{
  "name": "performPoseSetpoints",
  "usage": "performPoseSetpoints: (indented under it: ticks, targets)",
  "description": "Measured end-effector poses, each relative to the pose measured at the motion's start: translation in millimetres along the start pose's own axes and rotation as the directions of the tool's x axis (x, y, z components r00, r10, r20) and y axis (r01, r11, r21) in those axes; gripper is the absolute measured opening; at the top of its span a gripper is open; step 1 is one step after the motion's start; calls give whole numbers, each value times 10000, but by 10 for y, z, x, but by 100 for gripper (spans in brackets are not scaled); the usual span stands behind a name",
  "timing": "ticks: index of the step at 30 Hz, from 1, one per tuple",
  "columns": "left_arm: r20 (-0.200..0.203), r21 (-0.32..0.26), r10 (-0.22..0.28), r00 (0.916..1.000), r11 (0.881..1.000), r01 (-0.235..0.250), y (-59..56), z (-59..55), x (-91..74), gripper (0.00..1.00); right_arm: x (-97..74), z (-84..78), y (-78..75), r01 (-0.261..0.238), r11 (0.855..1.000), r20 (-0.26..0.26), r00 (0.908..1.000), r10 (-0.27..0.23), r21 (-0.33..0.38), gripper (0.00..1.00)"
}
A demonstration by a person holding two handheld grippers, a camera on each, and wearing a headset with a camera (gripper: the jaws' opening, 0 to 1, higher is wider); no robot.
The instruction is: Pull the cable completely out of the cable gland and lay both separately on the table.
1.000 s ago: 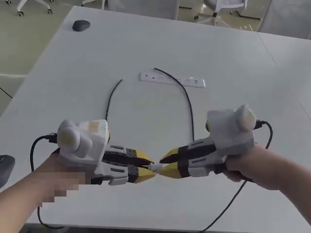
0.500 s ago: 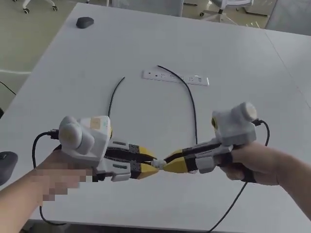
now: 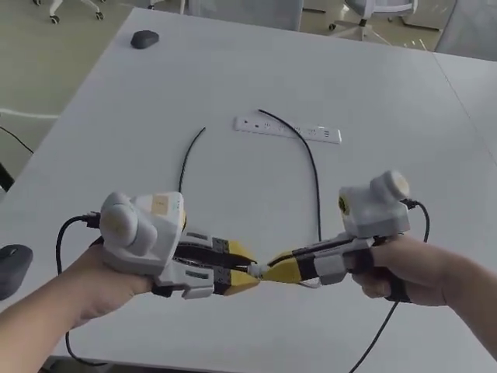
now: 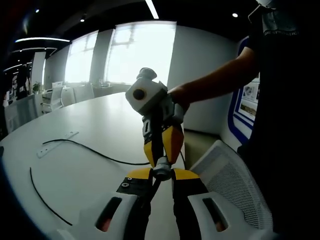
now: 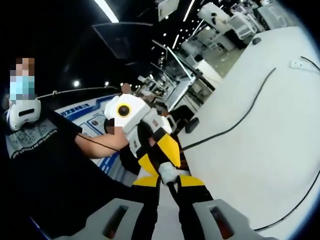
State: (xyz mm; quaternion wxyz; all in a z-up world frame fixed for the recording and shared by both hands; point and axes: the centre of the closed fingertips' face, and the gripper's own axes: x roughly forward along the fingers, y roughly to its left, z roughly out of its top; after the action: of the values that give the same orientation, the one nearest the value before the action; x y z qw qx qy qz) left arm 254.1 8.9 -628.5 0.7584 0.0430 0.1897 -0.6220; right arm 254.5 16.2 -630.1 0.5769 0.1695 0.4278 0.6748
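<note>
Low over the table's near edge, my two grippers meet tip to tip. The left gripper (image 3: 250, 272) is shut on a small white cable gland (image 3: 258, 270), seen between its yellow jaws in the left gripper view (image 4: 161, 168). The right gripper (image 3: 273, 273) faces it, shut on the black cable (image 5: 172, 190) just behind the gland (image 5: 167, 173). A long black cable (image 3: 313, 167) curves across the table towards the right gripper; its near end is hidden behind that gripper.
A white power strip (image 3: 289, 130) lies mid-table, under the long cable's far end. A shorter loose black cable (image 3: 186, 159) lies to its left. A dark mouse (image 3: 144, 39) sits at the far left corner. A dark object (image 3: 12, 268) lies at the left edge.
The head camera has shifted a little. Both grippers stay tip to tip on the gland, and the right gripper has sunk slightly and lies flatter.
</note>
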Motion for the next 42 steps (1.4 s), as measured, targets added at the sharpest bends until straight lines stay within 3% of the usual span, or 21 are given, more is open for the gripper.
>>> performPoseSetpoints:
  ticks: [4, 6, 10, 13, 14, 18, 20, 21, 22, 23, 25, 28, 31, 32, 33, 34, 35, 37, 38, 39, 42]
  targets:
    - [-54, -64, -41, 10000, 10000, 41, 4, -8, -7, 15, 7, -4, 3, 178, 9946, -90, 9998, -188, -1019, 8]
    - [-65, -70, -41, 10000, 10000, 41, 2, -8, -8, 15, 14, -7, 19, 276, 9952, -154, 9995, -292, -944, 7]
    - [-102, -153, -63, 9999, 9999, 62, 1, -21, -11, 15, 22, -19, 15, 789, 9675, -239, 9959, -871, -2402, 7]
    - [-101, -384, -150, 9998, 9992, 146, -1, -40, -14, 15, 48, -48, 17, 1393, 9125, -328, 9859, -1643, -3846, 7]
    - [-121, -398, -156, 9998, 9991, 151, -3, -47, -12, 15, 51, -55, 9, 1484, 9066, -350, 9837, -1762, -3950, 7]
    - [-245, -573, -274, 9993, 9980, 259, -32, -83, -2, 15, 80, -109, 13, 1886, 8255, -555, 9650, -2562, -5320, 7]
    - [-130, -1129, -363, 9993, 9930, 346, -43, -100, -7, 15, 91, -119, 28, 2009, 7726, -536, 9555, -2902, -6023, 7]
    - [-56, -1095, -320, 9995, 9935, 312, -25, -101, -14, 15, 94, -113, 26, 2195, 7327, -424, 9462, -3208, -6442, 7]
    - [-50, -1081, -310, 9995, 9937, 303, -27, -103, -14, 15, 97, -119, 28, 2291, 7159, -404, 9402, -3382, -6596, 7]
    - [-45, -1156, -302, 9995, 9929, 295, -42, -100, -13, 15, 108, -131, 28, 2350, 6761, -376, 9313, -3624, -6983, 7]
    - [-108, -1220, -315, 9994, 9921, 299, -48, -120, -13, 15, 123, -153, 18, 2332, 6258, -393, 9201, -3896, -7443, 7]
    - [-254, -1203, -333, 9991, 9923, 300, -60, -152, -10, 15, 155, -197, 16, 2351, 6064, -448, 9112, -4094, -7596, 7]
    - [-304, -1213, -334, 9990, 9922, 295, -58, -166, -14, 15, 152, -197, -5, 2434, 6120, -423, 9095, -4137, -7525, 8]
    - [-299, -1202, -336, 9990, 9923, 297, -60, -166, -15, 15, 150, -189, 1, 2467, 6193, -390, 9113, -4100, -7454, 8]
    - [-293, -1127, -328, 9990, 9932, 293, -58, -164, -16, 15, 148, -189, 1, 2503, 6436, -396, 9155, -4005, -7233, 8]
    - [-296, -1068, -324, 9990, 9939, 291, -59, -161, -14, 15, 137, -182, -5, 2511, 6420, -368, 9159, -3998, -7244, 8]
    - [-286, -1035, -301, 9991, 9943, 270, -58, -157, -13, 15, 128, -176, -6, 2571, 6528, -300, 9184, -3945, -7126, 8]
    - [-194, -1016, -305, 9993, 9944, 284, -62, -131, -16, 15, 111, -181, -13, 2754, 7040, -306, 9209, -3886, -6546, 9]
    - [-152, -969, -285, 9995, 9949, 269, -62, -116, -17, 15, 104, -169, 9, 2716, 7263, -228, 9298, -3674, -6314, 13]
    - [-156, -960, -278, 9995, 9950, 261, -64, -110, -19, 15, 86, -151, 1, 2795, 7390, -121, 9319, -3625, -6130, 16]
    - [-165, -775, -261, 9995, 9967, 248, -80, -93, -18, 15, 61, -149, 90, 2041, 8962, 31, 9753, -2208, -3939, 19]
